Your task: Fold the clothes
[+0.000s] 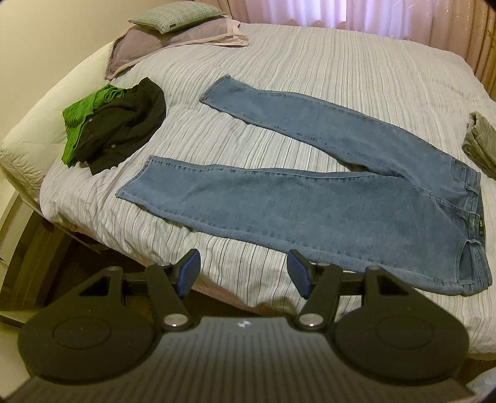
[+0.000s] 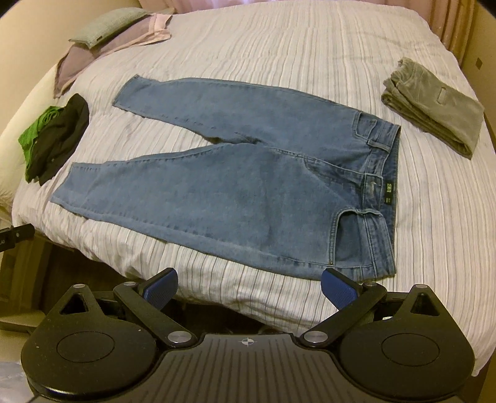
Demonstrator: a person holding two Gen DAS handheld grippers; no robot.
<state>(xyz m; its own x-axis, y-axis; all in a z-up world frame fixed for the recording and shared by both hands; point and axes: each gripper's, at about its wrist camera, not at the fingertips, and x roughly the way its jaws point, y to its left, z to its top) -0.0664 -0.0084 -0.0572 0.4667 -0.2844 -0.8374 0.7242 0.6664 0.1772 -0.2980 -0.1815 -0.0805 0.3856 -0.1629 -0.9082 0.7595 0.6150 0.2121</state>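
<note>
Nearest the cameras, the left tongs are hovering over the near edge of the bed with their blue-padded fingers spread apart and nothing between them. The right tongs are likewise gaping wide and holding nothing, hanging just short of the waist end of the garment.

Just beyond them, the pair of light blue denim jeans is lying flat on the white striped quilted bedspread, unfolded. The long axis is running left to right across the bed: the waistband, with its belt loops and dark inner label showing, is pointing right, and the two legs are pointing left, splayed apart in a V from the crotch. The near leg is lying close to the bed's front edge; the far leg is angling away toward the pillows. The fabric is looking mostly smooth, with slight rumpling at the crotch.

Farther left, a crumpled heap of black and green clothing is sitting near the bed's left side, apart from the leg hems. To the right, a folded olive-grey garment is resting beyond the waistband. At the far left corner, a grey checked pillow is lying on a mauve pillowcase.
</note>
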